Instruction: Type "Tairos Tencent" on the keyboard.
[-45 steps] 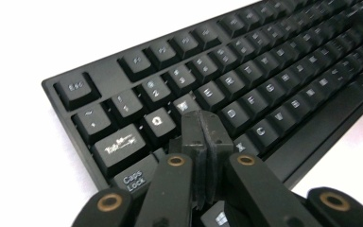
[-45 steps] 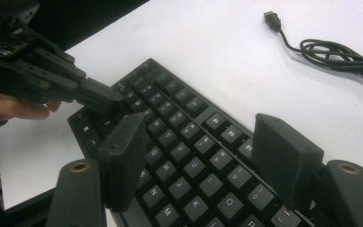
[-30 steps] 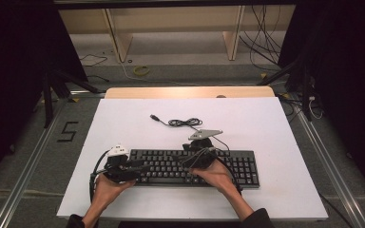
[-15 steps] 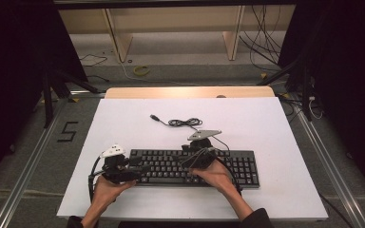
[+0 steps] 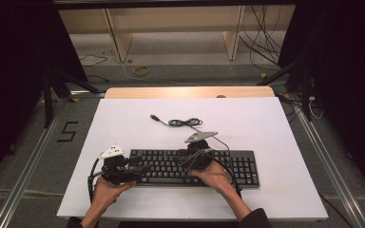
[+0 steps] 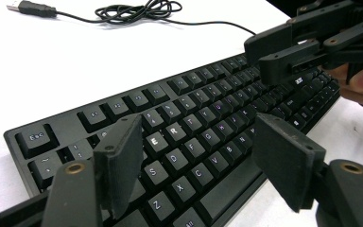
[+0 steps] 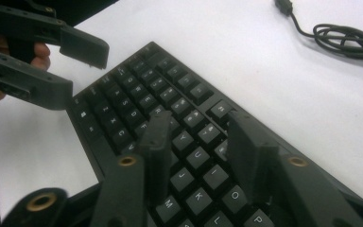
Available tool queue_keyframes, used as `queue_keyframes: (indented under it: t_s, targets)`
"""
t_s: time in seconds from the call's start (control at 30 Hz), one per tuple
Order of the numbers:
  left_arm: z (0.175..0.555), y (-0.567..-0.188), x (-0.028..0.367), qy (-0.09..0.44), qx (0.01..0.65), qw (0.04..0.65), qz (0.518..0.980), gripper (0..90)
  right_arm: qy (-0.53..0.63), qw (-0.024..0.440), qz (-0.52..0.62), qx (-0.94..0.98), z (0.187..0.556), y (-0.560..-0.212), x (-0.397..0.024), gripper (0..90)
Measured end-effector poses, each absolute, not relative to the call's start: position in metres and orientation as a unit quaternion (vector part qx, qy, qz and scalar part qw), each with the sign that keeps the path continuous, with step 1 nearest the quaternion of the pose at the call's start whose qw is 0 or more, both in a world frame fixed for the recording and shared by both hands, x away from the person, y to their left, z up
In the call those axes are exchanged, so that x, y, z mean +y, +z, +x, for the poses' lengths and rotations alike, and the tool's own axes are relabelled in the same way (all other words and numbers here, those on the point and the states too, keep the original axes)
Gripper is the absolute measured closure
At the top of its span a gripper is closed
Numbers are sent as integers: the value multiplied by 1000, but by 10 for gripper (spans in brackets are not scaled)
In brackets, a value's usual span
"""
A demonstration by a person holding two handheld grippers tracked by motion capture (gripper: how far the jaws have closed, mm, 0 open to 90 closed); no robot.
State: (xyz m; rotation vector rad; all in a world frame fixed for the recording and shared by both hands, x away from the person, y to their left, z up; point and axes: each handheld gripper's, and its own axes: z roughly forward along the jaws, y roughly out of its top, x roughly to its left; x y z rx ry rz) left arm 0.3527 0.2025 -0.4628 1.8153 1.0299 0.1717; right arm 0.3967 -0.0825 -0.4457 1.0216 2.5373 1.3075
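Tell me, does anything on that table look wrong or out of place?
Only one oddity: the keyboard isn't plugged in. Its cable lies in a loose coil behind it, the USB plug bare on the white table. Nothing looks spilled or damaged.

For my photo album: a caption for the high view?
Two hand-held grippers poised over a black keyboard on a white table.

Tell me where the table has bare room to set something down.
Free: the white table right of the cable, the patch left of the plug, and right of the keyboard. Crowded: the keyboard's left half, with the left tool and right tool over it.
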Motion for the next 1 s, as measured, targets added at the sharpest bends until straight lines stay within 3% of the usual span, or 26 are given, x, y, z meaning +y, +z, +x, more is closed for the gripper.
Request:
queue_keyframes:
  t_s: [0.6, 1.0]
  targets:
    - [352, -464, 204, 70, 428, 498, 750, 325, 389, 63, 338, 855, 399, -460, -78, 895]
    - [353, -464, 205, 70, 430, 497, 751, 325, 371, 66, 343, 860, 402, -470, -76, 900]
